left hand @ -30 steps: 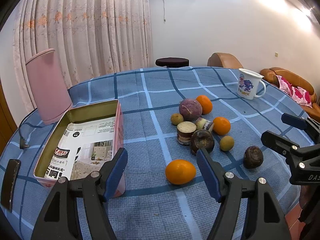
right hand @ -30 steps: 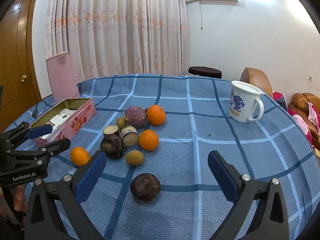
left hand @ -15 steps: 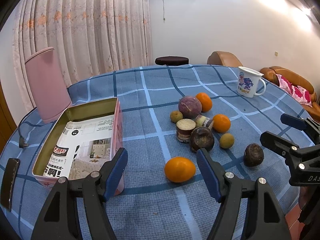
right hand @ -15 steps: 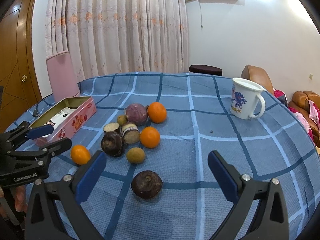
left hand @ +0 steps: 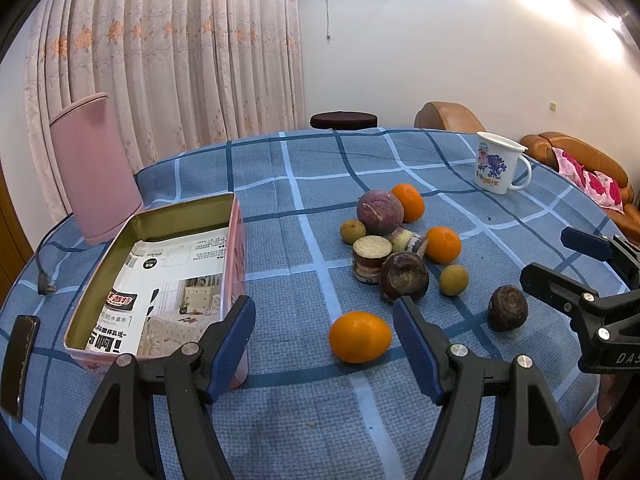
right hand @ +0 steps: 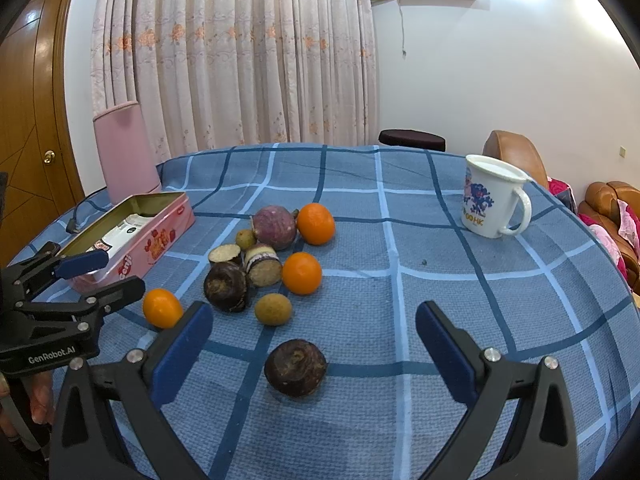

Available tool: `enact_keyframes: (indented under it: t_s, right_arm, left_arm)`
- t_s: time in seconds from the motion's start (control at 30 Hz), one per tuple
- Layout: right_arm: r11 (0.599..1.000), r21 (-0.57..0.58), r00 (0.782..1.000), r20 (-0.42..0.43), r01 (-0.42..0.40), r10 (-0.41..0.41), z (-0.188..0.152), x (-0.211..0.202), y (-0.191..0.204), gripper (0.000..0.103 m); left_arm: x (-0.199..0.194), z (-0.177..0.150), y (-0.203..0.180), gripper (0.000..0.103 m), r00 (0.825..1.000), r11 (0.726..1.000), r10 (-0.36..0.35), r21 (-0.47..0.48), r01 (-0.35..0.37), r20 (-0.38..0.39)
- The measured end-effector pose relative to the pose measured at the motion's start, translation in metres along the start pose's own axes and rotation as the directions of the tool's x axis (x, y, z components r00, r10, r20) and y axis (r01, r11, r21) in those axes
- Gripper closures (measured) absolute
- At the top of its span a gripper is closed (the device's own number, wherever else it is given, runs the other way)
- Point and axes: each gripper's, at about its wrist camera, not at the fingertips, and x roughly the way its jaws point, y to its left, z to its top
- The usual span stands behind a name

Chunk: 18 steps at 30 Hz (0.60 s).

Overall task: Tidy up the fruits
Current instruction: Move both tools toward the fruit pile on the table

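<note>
Fruits (left hand: 402, 240) cluster mid-table; pink tin (left hand: 236, 248) sits toward the table's left edge. Left gripper (left hand: 324, 336) and right gripper (right hand: 314, 338) both hover spread wide, grasping nothing.

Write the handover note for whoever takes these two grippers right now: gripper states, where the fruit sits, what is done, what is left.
Left gripper: open, empty, aimed at the nearest orange.
Right gripper: open, empty, above the lone dark fruit.
Pink tin: on the left, holds only a printed paper, no fruit.
Cluster mid-table: two more oranges, a purple round one, cut pieces, two small tan fruits, another dark one.
White mug: far right, apart.
Done: nothing sorted yet.
Left: all the fruit, probably into the tin.
</note>
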Motion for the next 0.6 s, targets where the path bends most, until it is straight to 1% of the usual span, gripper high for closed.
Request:
enact_keyframes:
  t_s: [0.6]
  right_arm:
    - [1.000, -0.005, 1.000, -0.014, -0.001, 0.001, -0.0044, 0.0015, 0.0004, 0.000]
  left_arm:
    - [0.0052, -0.0028, -0.0008, 0.030, 1.000, 1.000, -0.007, 0.007, 0.007, -0.015]
